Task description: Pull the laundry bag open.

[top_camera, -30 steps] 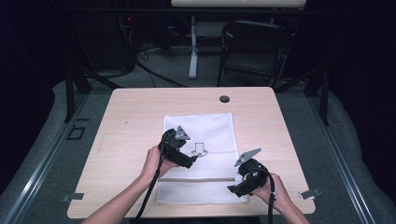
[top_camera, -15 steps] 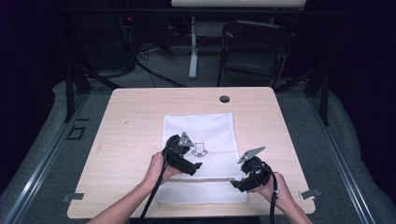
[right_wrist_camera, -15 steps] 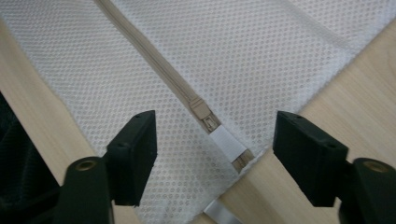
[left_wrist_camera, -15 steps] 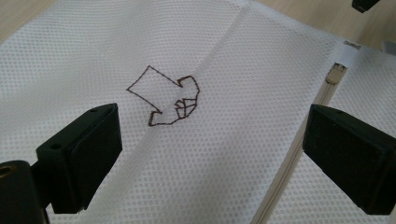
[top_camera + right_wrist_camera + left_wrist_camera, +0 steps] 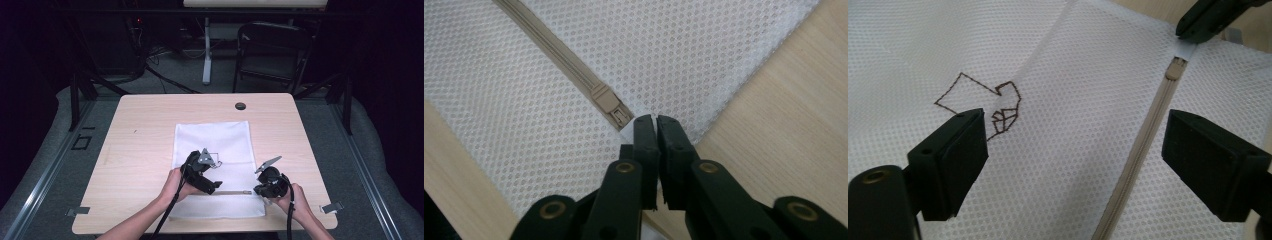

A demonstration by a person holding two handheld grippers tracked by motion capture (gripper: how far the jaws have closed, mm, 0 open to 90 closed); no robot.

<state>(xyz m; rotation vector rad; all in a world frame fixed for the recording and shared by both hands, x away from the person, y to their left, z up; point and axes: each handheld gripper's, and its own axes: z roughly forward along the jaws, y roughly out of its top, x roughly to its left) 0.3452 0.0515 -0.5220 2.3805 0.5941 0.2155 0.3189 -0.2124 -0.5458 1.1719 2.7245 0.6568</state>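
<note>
Right gripper (image 5: 651,120) pinches white mesh bag (image 5: 674,50).

Black jaws, brass-coloured screws, black cables

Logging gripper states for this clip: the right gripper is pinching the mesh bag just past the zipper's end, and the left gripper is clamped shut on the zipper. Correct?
Not quite. The left gripper is open, its jaws standing apart over the mesh bag with the zipper between them, as the left gripper view shows. The right gripper does pinch the bag just past the zipper's end.
</note>
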